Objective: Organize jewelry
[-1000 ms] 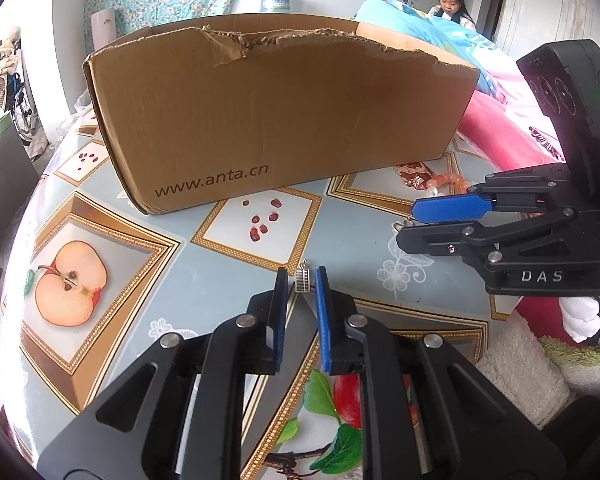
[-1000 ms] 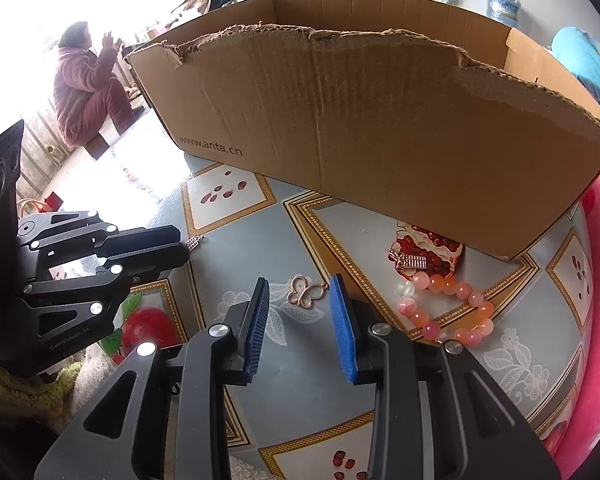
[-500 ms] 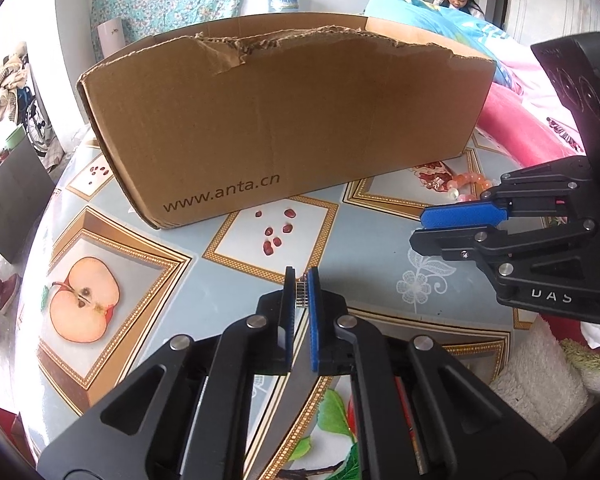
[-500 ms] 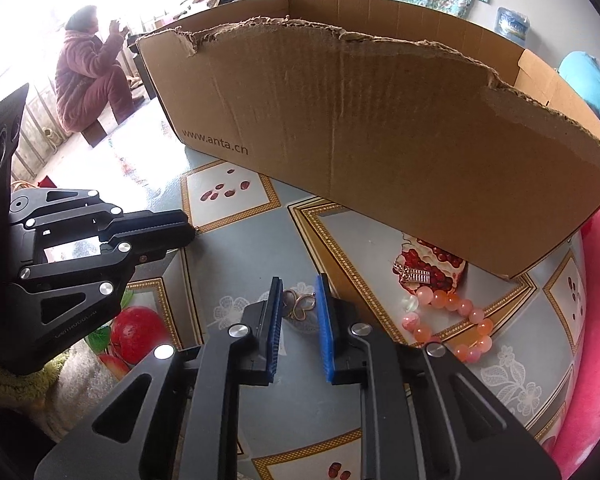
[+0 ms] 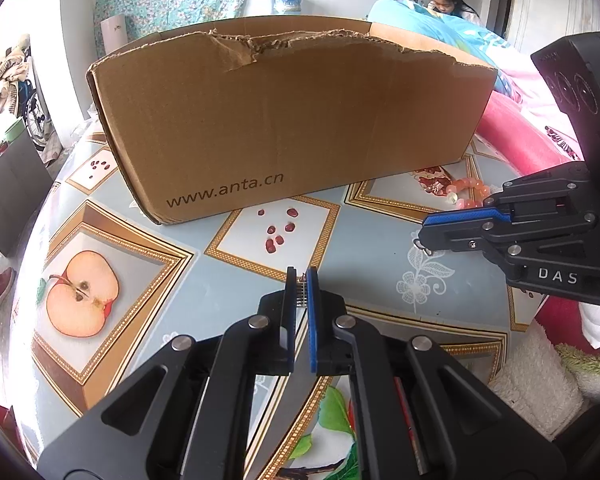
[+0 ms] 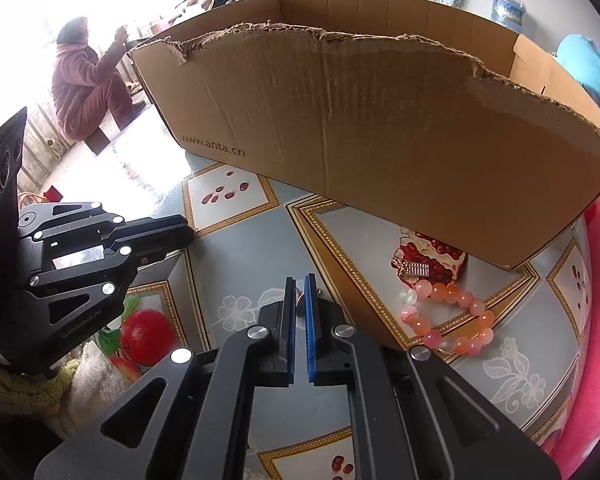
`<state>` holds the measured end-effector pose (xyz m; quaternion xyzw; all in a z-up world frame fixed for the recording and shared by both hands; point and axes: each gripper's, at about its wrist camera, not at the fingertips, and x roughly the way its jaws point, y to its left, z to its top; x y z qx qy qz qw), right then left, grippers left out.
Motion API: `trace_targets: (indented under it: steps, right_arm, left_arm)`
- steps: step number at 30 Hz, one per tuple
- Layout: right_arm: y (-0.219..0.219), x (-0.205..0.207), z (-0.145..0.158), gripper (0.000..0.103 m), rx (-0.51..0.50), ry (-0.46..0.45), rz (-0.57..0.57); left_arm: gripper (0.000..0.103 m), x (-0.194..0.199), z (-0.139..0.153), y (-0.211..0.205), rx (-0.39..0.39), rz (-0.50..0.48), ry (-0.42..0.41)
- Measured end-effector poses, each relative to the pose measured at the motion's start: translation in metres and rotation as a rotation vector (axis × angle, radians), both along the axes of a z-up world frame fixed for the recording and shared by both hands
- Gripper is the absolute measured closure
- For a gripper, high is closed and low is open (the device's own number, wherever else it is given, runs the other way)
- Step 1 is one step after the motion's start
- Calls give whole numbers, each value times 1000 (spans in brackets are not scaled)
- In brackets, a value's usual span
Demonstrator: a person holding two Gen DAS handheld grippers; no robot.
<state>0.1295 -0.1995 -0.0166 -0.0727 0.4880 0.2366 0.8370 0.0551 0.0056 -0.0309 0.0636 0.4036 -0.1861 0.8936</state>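
A round table [image 5: 204, 280] under a fruit-printed cloth carries a large cardboard box [image 5: 292, 120], open at the top with a torn front rim; its long wall stands right behind both grippers. Near the box's right end, a bracelet of pink and orange beads [image 6: 452, 320] lies on the cloth, with a small gold charm [image 6: 414, 270] just beside it on a printed pomegranate. The left gripper [image 5: 301, 280] is clenched on a small silver charm [image 5: 300, 298], pinched between its blue pads. The right gripper [image 6: 299, 286] has just been closing; its pads now nip a small rose-gold pendant [image 6: 299, 300], mostly hidden between them.
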Motion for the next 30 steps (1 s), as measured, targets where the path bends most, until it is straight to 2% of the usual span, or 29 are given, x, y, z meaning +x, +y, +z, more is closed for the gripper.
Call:
trace_targets:
  steps: [1, 3, 7, 10, 12, 15, 27, 28, 29, 30]
  right_arm:
    - [1, 0, 0, 90, -13, 1, 12]
    - [4, 0, 4, 74, -37, -6, 45]
    - [16, 4, 3, 71, -106, 14, 153]
    - [20, 11, 3, 71, -116, 46, 221]
    - [23, 17, 4, 74, -137, 63, 256]
    - [27, 25, 5, 86, -136, 101, 288]
    - [33, 42, 7, 86, -136, 154, 306]
    - [32, 44, 6, 91, -132, 155, 303]
    - [31, 44, 4, 102, -131, 163, 298]
    - [28, 44, 4, 102, -130, 161, 294]
  left_arm:
    - [99, 0, 0, 0, -1, 0, 0]
    - [99, 0, 0, 0, 0, 0, 0]
    - [99, 1, 0, 1, 0, -5, 0]
    - [99, 0, 0, 1, -2, -5, 0]
    - [99, 0, 0, 1, -3, -3, 1]
    - [99, 0, 0, 1, -4, -2, 1]
    - [99, 0, 1, 2, -21, 2, 7]
    - [99, 0, 1, 3, -21, 1, 7]
    - [99, 0, 1, 3, -21, 1, 6]
    - [99, 0, 1, 3, -22, 2, 7]
